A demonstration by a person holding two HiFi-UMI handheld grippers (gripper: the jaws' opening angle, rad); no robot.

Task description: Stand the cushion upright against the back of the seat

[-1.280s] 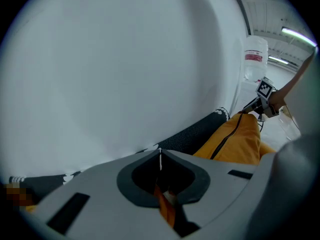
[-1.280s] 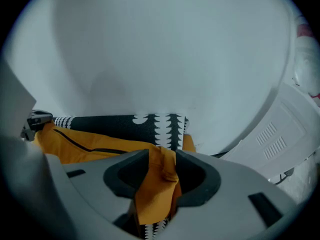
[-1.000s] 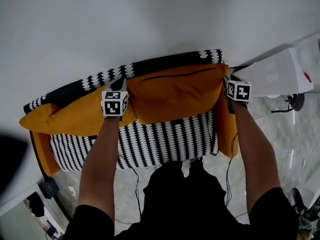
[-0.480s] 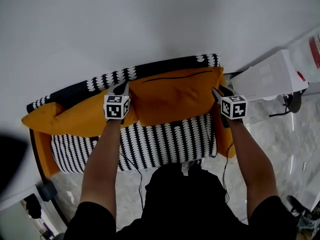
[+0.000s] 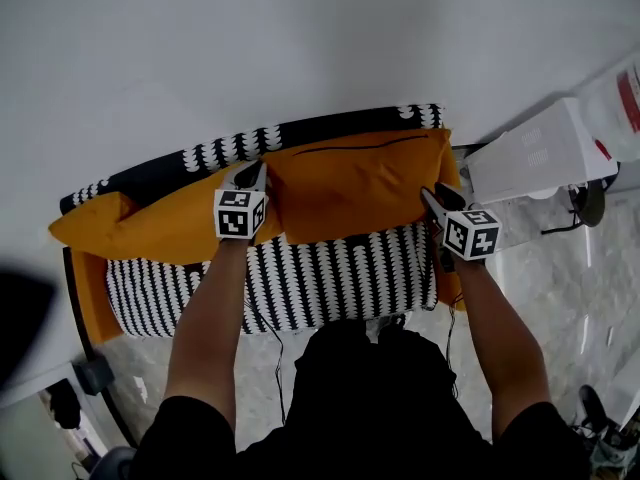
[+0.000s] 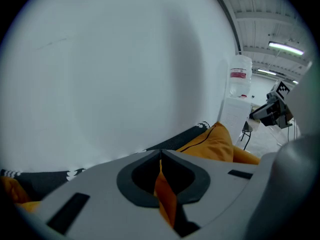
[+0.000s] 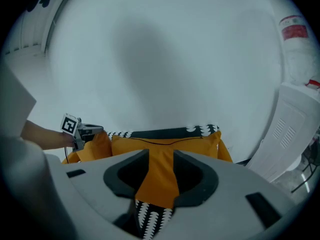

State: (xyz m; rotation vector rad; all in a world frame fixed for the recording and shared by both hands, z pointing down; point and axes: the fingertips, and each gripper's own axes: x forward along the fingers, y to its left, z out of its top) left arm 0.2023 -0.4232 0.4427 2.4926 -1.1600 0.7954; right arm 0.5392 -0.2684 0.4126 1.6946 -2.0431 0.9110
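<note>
At the left end of the black-and-white patterned fabric seat (image 5: 300, 283) lies another soft orange pillow (image 5: 140, 230); leave that one alone. Next comes the left gripper (image 5: 252, 176). Its jaws are pressed together on a fold of the big soft orange cushion with the dark zip line (image 5: 350, 178), at the cushion's left edge. The cushion stands on the seat and leans on the patterned seat back (image 5: 330, 128), zip on top (it looks almost done). To do this well, I think the left gripper should push that edge flat to the back. Then it should let go slowly, so the cushion does not flop forward. The right gripper (image 5: 437, 198) is just beside the cushion's bottom right corner, jaws spread wide and pinching nothing. It could pat that side if it sags.
</note>
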